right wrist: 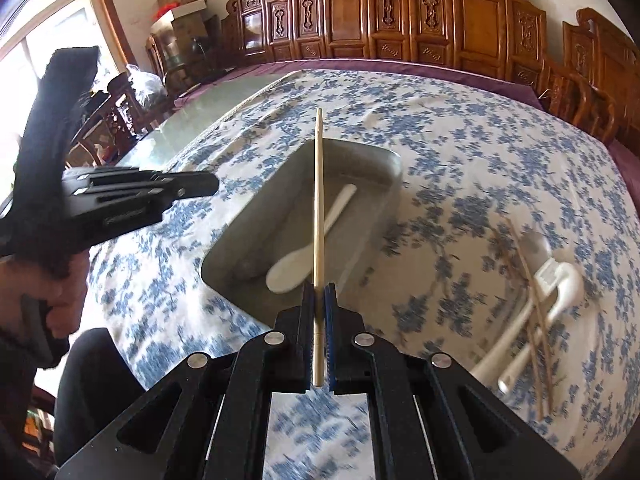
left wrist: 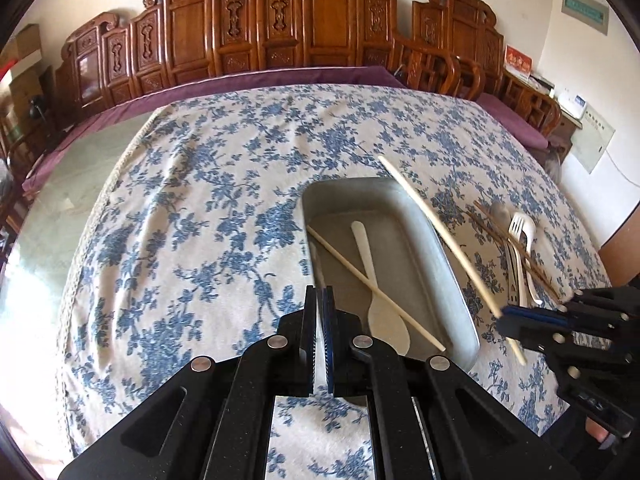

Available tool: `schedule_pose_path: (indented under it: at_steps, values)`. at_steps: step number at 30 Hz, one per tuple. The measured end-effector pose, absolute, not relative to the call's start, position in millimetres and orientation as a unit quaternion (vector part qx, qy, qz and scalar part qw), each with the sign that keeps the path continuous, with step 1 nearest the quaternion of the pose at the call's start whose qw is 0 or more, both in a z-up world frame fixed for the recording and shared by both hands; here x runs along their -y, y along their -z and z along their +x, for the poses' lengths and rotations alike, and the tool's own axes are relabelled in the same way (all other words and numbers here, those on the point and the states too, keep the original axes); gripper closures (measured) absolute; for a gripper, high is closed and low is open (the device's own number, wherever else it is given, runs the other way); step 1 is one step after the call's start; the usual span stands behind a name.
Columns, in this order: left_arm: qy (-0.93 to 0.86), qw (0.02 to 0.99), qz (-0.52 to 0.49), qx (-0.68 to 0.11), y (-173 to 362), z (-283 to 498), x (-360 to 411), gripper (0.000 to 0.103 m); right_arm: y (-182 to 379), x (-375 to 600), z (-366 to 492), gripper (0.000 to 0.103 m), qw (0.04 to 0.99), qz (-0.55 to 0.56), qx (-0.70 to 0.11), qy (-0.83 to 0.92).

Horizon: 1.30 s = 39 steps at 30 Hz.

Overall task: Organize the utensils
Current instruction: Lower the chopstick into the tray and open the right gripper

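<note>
A: The right gripper [right wrist: 319, 304], fingers clamped on a pale chopstick [right wrist: 318, 216], holds it above the metal tray [right wrist: 384, 184]; the stick points away, over the tray's near end.

B: And the left gripper [left wrist: 319, 312]?

A: Pinched together on nothing, at the tray's near corner; inside lie a white spoon [left wrist: 380, 300] and a second chopstick [left wrist: 372, 288]; a utensil pile [left wrist: 516, 248] waits on the floral cloth [left wrist: 200, 220] just beside.
</note>
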<state>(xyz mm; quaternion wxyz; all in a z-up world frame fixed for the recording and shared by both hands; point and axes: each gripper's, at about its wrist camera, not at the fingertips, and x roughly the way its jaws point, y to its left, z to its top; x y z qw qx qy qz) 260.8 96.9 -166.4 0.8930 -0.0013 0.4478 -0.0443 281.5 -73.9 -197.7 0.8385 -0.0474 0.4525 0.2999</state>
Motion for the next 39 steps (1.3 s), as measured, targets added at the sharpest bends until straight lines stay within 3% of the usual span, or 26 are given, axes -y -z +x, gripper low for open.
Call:
schedule_pose_path:
  at_steps: [21,34,39]
  values:
    - [0.041,0.900,-0.014,-0.435,154.9,247.5,-127.7,0.101,246.8,23.4,316.6,0.096,0.817,-0.038,-0.514,-0.259]
    - [0.040,0.898,-0.017,-0.438,157.3,245.3,-123.8,0.100,221.5,39.7,300.6,0.096,0.836,-0.041,-0.462,-0.295]
    - [0.045,0.900,-0.017,-0.433,152.2,240.7,-111.7,0.088,199.4,74.0,280.7,0.096,0.854,-0.068,-0.423,-0.295]
